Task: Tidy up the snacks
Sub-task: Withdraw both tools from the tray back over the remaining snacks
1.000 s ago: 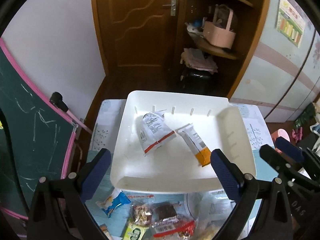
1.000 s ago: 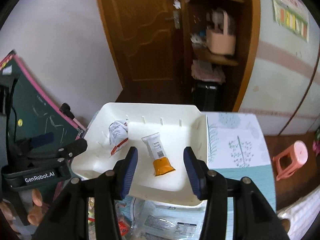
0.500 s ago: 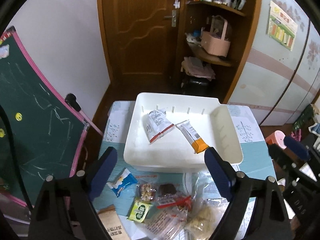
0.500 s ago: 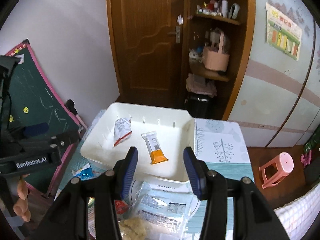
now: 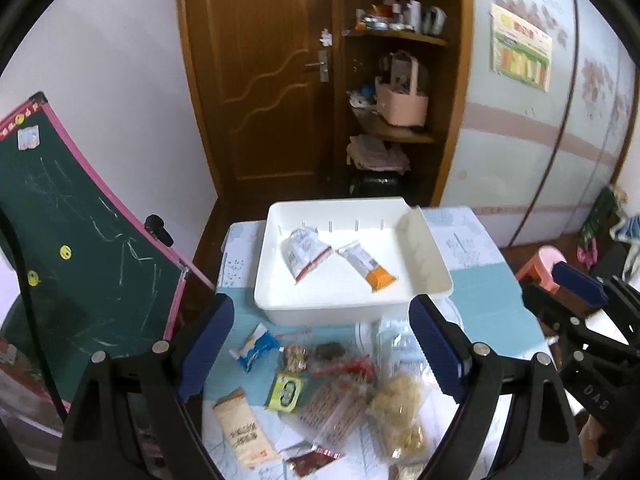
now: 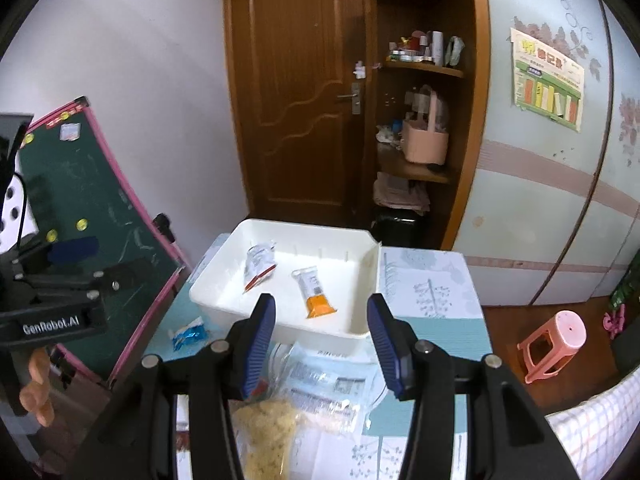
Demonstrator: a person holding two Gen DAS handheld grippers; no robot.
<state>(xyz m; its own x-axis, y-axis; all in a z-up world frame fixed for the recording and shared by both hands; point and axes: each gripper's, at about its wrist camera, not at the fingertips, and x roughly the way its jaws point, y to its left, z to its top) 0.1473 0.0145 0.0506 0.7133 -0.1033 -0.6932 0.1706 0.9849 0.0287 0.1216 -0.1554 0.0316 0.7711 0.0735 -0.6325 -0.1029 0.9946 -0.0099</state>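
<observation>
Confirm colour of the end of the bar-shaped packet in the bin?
Orange end, rest white; clearest in the right wrist view.

A lived-in home room — wooden door [image 6: 304, 92], cluttered corner shelves [image 6: 424, 68], child's chalkboard [image 5: 72, 240], pink plastic stool [image 6: 556, 340]

left tool [image 5: 320, 348] | pulled back from tray [image 5: 344, 312] | right tool [image 6: 322, 344] | likewise

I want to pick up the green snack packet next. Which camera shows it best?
The left wrist view: the green packet lies in plain sight on the table between the fingers. The right wrist view does not show it; its own gripper blocks that spot.
</observation>
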